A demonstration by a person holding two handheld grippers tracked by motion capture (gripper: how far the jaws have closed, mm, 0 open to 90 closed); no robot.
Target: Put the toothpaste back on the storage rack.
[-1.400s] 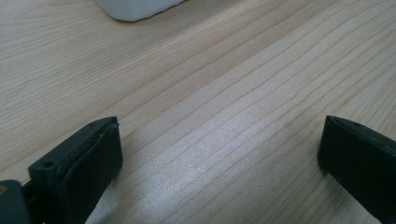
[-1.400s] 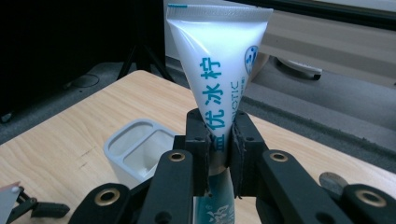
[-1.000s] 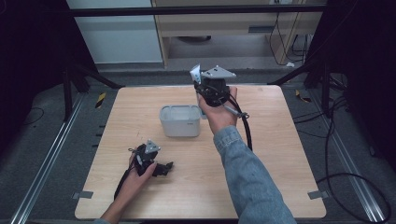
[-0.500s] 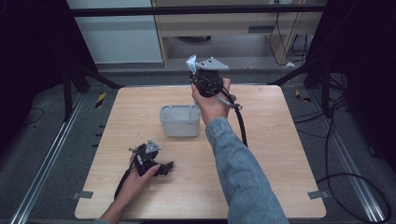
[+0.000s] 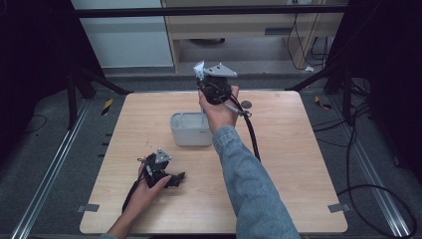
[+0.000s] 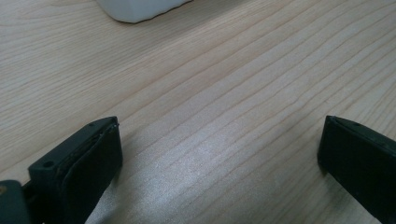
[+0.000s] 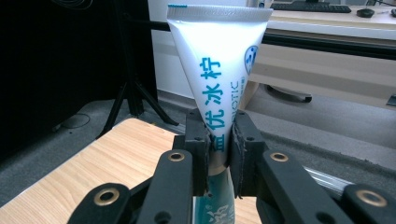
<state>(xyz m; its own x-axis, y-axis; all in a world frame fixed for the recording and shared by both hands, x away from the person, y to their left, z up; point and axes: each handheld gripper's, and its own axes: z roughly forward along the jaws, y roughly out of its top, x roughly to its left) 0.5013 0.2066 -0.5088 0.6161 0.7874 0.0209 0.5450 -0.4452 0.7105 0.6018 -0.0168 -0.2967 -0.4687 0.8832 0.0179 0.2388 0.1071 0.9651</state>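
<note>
The right claw is clamping a white toothpaste tube across its narrow lower body, the flat crimped end pointing up toward the top of the right gripper view. In the high view the same tube is showing as a small white tip at upper centre of the frame, above the right claw. The likeliest trouble is the soft tube sliding or pivoting between the jaws — they are pinching only a thin band of it, and the wide upper part is standing free above that grip, so a quick tilt of the wrist could swing it sideways. A harder squeeze could instead press paste toward the cap end, which is hidden below the jaws. If the tube is meant for the grey rectangular bin at the centre of the frame, a drop from this height might bounce it off the rim onto the counter. The right forearm is reaching forward from the bottom of the frame past the bin's right side, hand raised with the claw well above the counter's far edge. The left claw is lying low at the lower left — jaws spread wide and empty over bare wood, the hand resting on the counter.
</note>
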